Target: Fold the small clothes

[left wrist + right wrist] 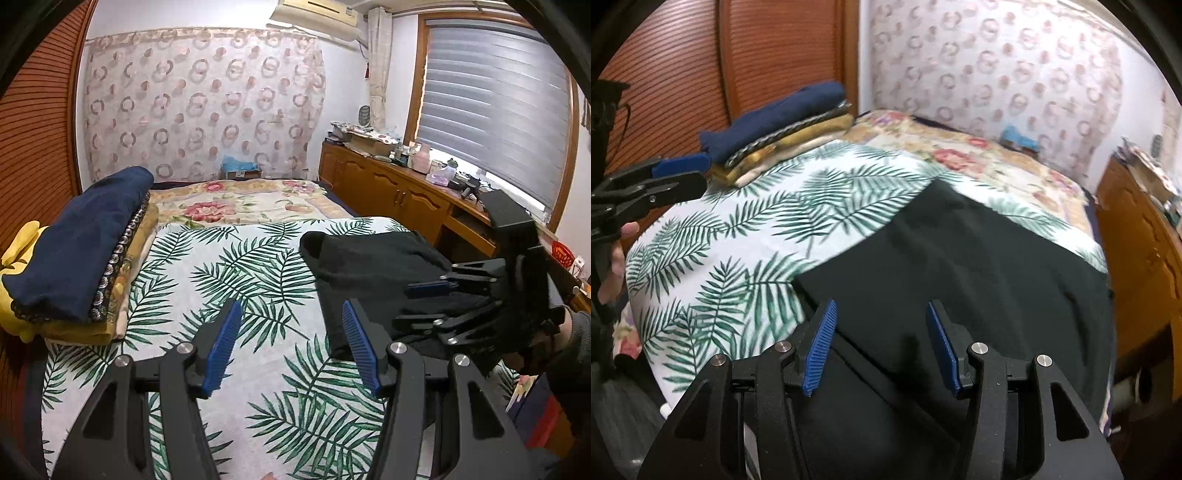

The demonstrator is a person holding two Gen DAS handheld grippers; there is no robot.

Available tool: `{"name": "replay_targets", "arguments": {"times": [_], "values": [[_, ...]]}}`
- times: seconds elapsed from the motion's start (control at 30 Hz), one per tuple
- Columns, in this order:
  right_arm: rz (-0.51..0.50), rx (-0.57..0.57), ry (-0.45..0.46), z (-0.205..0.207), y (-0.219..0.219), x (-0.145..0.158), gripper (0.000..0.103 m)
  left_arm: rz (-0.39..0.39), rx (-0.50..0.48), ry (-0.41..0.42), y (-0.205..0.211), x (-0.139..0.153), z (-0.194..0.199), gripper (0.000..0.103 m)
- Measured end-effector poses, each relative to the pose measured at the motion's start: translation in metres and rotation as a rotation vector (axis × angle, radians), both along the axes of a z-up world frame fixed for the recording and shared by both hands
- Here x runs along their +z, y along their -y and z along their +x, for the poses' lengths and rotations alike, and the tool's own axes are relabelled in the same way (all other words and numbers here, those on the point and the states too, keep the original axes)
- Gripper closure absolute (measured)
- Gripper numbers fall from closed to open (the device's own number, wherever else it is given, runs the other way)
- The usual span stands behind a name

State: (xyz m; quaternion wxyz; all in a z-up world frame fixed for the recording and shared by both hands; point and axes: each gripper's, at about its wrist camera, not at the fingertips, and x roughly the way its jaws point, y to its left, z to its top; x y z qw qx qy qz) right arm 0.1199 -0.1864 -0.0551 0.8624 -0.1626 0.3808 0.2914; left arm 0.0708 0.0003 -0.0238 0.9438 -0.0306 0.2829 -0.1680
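A black garment lies on the palm-leaf bed sheet, on the right side of the bed; it also shows in the left wrist view. My right gripper is open and empty, hovering over the garment's near part. In the left wrist view the right gripper sits over the garment from the right. My left gripper is open and empty above the bare sheet, just left of the garment. It also shows at the left edge of the right wrist view.
A stack of folded clothes with a navy piece on top sits at the bed's left side by the wooden slatted wall. A floral blanket covers the far bed. A cluttered wooden cabinet runs along the right under the window.
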Motion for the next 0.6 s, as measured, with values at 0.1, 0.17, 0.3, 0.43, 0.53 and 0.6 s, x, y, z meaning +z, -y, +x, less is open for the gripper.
{"name": "replay_targets", "arguments": {"times": [0.1, 0.17, 0.3, 0.43, 0.53, 0.6], "values": [[-0.018, 0.028, -0.022, 0.006, -0.016, -0.007, 0.052, -0.004, 0.005, -0.004, -0.002, -0.003, -0.001, 0.047], [-0.032, 0.046, -0.035, 0.008, -0.026, -0.011, 0.052, -0.006, 0.006, -0.007, -0.003, -0.005, 0.0, 0.047], [-0.06, 0.08, -0.052, 0.01, -0.043, -0.019, 0.052, -0.007, 0.005, -0.009, -0.005, -0.006, 0.0, 0.047], [-0.092, 0.103, -0.074, 0.01, -0.054, -0.031, 0.052, -0.009, 0.007, -0.009, -0.005, -0.007, 0.0, 0.047], [-0.117, 0.105, -0.077, 0.012, -0.06, -0.041, 0.052, -0.011, 0.009, -0.012, -0.006, -0.009, 0.0, 0.047], [-0.122, 0.106, -0.073, 0.012, -0.061, -0.043, 0.051, -0.013, 0.009, -0.013, -0.007, -0.01, 0.0, 0.047]]}}
